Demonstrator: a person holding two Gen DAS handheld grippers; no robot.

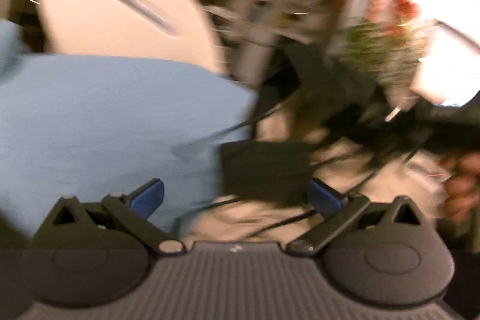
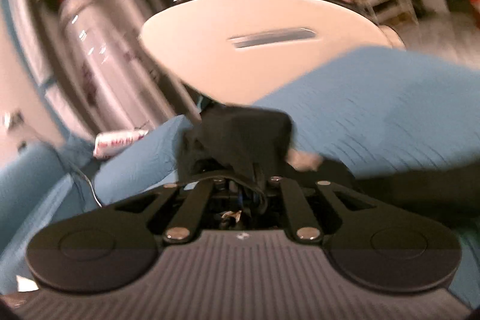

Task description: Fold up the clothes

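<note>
Our left gripper point(image 1: 235, 195) hangs with its jaws wide apart — nothing between them. Our right gripper point(image 2: 240, 185) is clamped on black cloth point(image 2: 237, 128), bunched over the blue sheet point(image 2: 375, 110) near the white table point(image 2: 255, 56) edge — both views blurred.

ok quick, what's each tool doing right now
left tool: open, holding nothing
right tool: closed on the black garment
</note>
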